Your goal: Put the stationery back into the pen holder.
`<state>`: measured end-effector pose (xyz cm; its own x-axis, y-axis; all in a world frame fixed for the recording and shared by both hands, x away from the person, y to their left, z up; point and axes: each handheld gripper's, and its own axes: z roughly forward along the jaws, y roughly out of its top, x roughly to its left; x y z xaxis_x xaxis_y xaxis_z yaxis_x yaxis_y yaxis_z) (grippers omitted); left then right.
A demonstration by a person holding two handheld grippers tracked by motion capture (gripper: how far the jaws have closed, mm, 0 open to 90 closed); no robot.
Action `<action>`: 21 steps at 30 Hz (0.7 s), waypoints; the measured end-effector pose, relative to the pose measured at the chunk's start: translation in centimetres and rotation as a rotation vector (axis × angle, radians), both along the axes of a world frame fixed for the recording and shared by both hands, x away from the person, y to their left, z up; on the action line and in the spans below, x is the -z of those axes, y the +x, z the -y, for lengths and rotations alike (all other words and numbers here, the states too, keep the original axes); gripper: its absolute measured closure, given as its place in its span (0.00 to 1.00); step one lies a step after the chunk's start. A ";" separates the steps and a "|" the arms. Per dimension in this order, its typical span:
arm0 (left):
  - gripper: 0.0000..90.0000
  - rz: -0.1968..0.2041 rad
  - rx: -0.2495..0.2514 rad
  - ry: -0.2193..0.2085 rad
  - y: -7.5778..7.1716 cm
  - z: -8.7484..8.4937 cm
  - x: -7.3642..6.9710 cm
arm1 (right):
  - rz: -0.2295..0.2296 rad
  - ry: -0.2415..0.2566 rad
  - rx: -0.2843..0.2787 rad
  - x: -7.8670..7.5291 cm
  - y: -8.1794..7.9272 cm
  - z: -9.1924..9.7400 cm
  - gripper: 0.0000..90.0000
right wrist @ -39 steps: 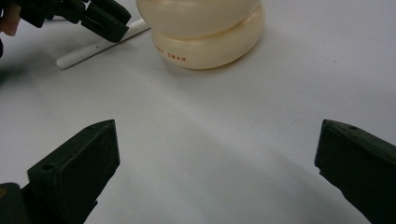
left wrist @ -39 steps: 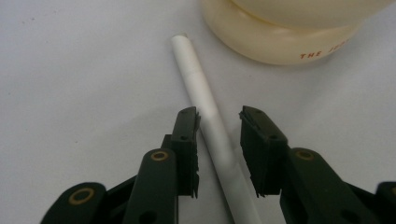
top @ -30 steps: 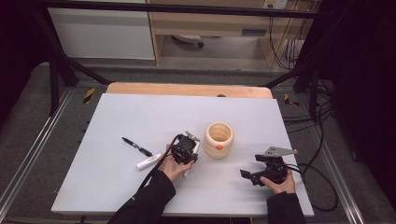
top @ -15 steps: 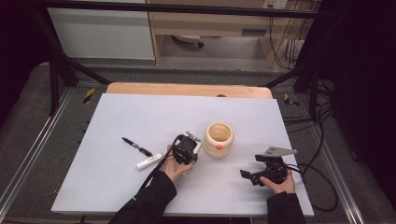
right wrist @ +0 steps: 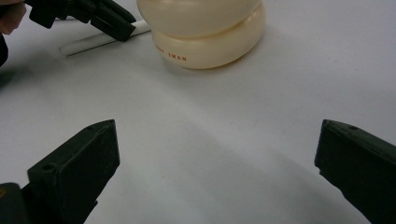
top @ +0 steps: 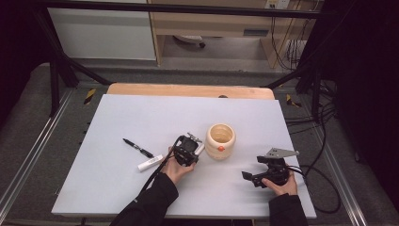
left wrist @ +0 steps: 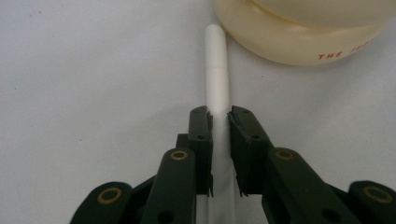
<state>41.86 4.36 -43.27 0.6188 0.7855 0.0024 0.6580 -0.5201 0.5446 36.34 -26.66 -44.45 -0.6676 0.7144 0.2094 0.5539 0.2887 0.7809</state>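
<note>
Left gripper view puts the white marker [left wrist: 218,88] straight up the middle of my frame, running away from the camera between the two black jaws of the left gripper [left wrist: 219,123]. The pads press on its barrel from both sides, so I have it clamped, and the jaws have just finished closing on it. Its far end, the capped one, reaches right beside the base of the cream cup [left wrist: 299,32]; I cannot tell whether they touch.

From the high view, the marker [top: 149,163] lies flat on the white table [top: 117,117], its long axis slanting from near-left to far-right. The near-left end sticks out past the left gripper [top: 195,149], while the far-right end points at the cup [top: 221,140], which stands upright just right of that gripper. A black pen [top: 138,148] lies to the left, near the marker but apart from it, slanting the other way.

My right gripper [top: 249,177] sits near the near-right corner, well apart from the cup. In the right gripper view its jaws stand wide with nothing but bare table between them, and the cup [right wrist: 205,32] and the marker [right wrist: 100,41] show farther off.
</note>
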 end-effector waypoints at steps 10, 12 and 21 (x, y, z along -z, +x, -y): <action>0.87 0.001 0.002 -0.010 0.0 -0.5 -0.5 | -0.003 0.002 -0.001 0.0 0.0 0.0 0.01; 0.87 0.001 0.005 -0.010 0.1 -0.7 -0.6 | -0.001 -0.004 -0.002 0.0 0.0 0.0 0.01; 0.88 0.004 0.018 -0.007 0.0 -1.1 -1.1 | -0.001 0.000 -0.002 0.0 0.0 0.0 0.01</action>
